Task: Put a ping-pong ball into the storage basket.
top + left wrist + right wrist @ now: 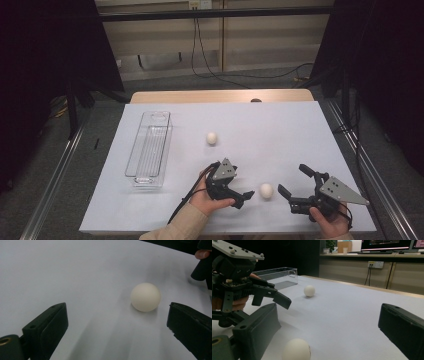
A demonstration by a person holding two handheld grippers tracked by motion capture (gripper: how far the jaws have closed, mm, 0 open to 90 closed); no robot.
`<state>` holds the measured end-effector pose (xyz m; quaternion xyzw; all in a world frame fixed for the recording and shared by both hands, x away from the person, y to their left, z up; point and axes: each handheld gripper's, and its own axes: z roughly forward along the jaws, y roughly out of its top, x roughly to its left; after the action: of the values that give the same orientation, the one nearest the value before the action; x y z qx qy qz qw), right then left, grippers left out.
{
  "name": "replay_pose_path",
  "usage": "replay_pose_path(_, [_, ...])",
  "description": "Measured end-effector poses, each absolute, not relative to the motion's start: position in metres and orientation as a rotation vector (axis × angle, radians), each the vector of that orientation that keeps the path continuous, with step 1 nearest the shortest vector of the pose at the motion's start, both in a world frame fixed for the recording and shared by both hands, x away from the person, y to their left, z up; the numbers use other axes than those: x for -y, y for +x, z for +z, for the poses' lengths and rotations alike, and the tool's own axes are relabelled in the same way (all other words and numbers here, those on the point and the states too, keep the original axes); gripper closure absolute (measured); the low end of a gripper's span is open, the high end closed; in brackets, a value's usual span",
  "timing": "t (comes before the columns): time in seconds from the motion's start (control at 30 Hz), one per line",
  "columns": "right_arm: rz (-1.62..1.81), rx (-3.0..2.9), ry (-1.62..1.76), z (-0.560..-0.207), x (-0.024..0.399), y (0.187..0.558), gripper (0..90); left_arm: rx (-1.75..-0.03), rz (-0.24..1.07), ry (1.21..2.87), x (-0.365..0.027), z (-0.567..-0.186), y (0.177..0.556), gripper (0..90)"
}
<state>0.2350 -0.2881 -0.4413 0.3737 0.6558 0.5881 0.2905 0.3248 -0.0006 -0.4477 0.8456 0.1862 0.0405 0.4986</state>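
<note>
Two white eggs lie on the white table cover. The near egg (266,191) rests between my two grippers. My left gripper (239,186) is open and points right at that near egg (145,297), which lies just ahead of its jaws, closer to the right one. My right gripper (294,180) is open too, just right of the egg and angled toward the table's far left. In the right gripper view the near egg (296,350) sits low by the left jaw, outside the gap. The far egg (212,138) lies alone mid-table, also seen as far egg (309,290).
A clear plastic tray (131,161) stands lengthwise on the left of the table, empty; the same tray (287,272) shows beyond the left gripper (282,301). The white cover (280,130) ends close to the person's hands at the near edge.
</note>
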Motion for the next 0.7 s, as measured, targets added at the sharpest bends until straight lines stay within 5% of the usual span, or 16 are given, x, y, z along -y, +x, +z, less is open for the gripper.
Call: replay_pose_path(0.7, [1.565,-1.749,0.996,-0.4410,0.2882,0.2349,2.3,-0.444,0.091,2.061,0.0071,-0.4479,0.3242,4.1])
